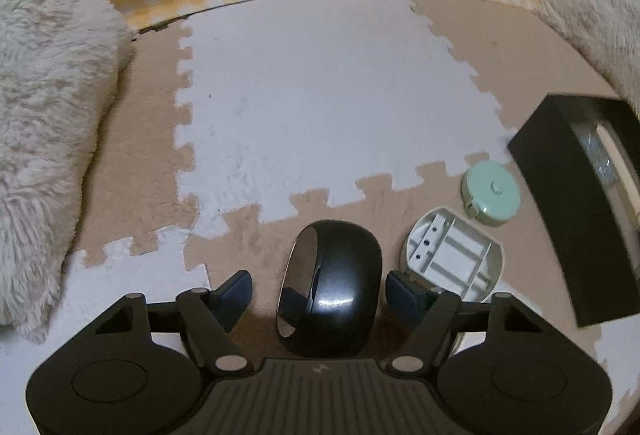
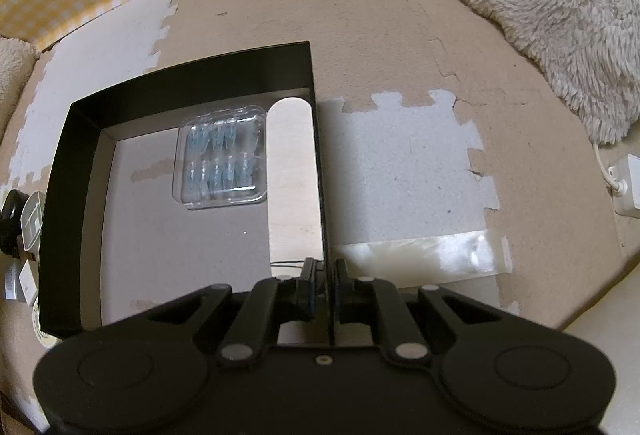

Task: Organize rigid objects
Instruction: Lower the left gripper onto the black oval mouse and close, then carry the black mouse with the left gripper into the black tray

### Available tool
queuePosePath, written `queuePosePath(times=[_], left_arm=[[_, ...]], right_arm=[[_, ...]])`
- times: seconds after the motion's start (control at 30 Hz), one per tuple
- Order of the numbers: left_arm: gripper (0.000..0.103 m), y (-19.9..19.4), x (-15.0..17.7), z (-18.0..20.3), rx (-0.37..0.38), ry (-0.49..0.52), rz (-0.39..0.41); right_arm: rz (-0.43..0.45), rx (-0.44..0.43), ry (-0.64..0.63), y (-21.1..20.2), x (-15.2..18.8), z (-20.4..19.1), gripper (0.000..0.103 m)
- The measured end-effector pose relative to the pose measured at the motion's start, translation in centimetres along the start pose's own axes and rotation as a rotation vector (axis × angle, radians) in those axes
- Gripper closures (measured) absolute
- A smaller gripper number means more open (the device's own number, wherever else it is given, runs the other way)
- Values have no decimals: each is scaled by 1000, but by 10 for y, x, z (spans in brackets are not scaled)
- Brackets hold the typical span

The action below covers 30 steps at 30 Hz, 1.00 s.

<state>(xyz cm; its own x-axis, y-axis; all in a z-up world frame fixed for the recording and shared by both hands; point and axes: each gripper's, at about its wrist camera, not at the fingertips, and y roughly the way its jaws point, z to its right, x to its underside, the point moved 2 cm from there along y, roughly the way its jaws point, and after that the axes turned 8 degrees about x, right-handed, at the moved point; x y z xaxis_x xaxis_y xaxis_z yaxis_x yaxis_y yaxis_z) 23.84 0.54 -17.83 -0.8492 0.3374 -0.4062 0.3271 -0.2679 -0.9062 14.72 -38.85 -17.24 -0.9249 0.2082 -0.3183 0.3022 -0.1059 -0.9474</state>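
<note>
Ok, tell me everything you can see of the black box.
The black box is an open, shallow rectangular tray with thin, matte, upright walls and a pale grey floor. It rests flat on the foam mat. Inside lie a clear blister pack and a pale wooden strip. The right tongs are shut on its near-right wall.

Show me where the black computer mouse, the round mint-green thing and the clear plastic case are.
black computer mouse [image 1: 332,287]: left wrist view, top of its shell.
round mint-green thing [image 1: 493,191]: left wrist view, flat top face.
clear plastic case [image 2: 222,159]: right wrist view, lid centre.
</note>
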Motion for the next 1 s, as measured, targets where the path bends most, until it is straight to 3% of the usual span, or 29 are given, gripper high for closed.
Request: queuePosePath(times=[0.17, 0.47, 0.67, 0.77, 1.0], left_arm=[[46, 6, 2, 3, 20, 20, -14], [46, 10, 3, 2, 6, 0, -3], [48, 6, 1, -5, -13, -86, 11], [48, -1, 0, -11, -39, -117, 36], [48, -28, -9, -14, -21, -243, 156]], right_arm=[[1, -2, 3, 0, 0, 0, 94], [2, 4, -1, 0, 0, -1, 93], [1, 2, -2, 0, 0, 0, 93], [0, 4, -7, 0, -1, 0, 93], [-1, 6, -13, 0, 0, -2, 94]])
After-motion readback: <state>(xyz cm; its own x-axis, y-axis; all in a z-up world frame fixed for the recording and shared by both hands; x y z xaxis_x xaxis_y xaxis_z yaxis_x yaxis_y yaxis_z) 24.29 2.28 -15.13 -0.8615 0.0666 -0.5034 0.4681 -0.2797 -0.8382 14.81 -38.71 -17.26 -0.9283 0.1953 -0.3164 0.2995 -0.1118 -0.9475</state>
